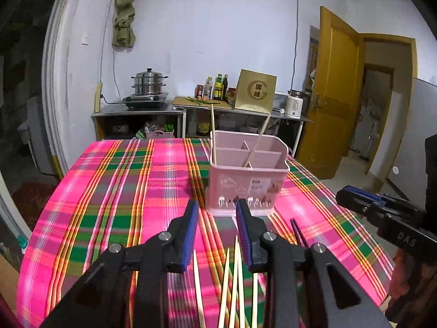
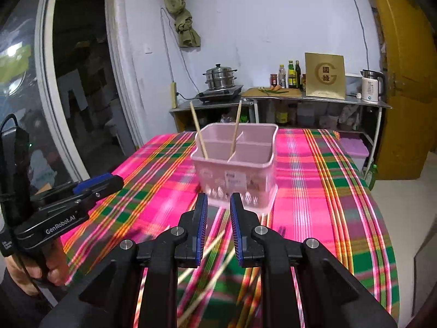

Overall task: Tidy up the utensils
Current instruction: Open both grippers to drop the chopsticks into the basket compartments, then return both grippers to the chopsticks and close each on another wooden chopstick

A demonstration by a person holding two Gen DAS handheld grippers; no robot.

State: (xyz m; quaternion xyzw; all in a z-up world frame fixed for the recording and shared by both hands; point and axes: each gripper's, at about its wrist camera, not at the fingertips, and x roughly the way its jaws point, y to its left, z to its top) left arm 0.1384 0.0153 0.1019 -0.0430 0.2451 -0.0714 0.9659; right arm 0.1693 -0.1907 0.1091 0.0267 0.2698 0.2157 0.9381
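Observation:
A pink divided utensil holder (image 1: 245, 180) (image 2: 237, 172) stands on the plaid tablecloth (image 1: 123, 191). Two pale chopsticks (image 1: 213, 134) (image 2: 198, 131) lean upright in its compartments. Several pale chopsticks (image 1: 235, 273) lie loose on the cloth below my left gripper (image 1: 217, 203), which is open and holds nothing. A dark pair of chopsticks (image 1: 297, 232) lies to their right. My right gripper (image 2: 219, 196) is open and empty just short of the holder, above blurred loose chopsticks (image 2: 207, 281). Each gripper shows at the side of the other's view.
Behind the table runs a metal counter (image 1: 136, 110) with a steamer pot (image 1: 148, 82), bottles (image 1: 217, 87), a gold box (image 1: 255, 91) and a white kettle (image 1: 295, 104). A yellow door (image 1: 336, 95) stands open at the right. The table drops off at left and right.

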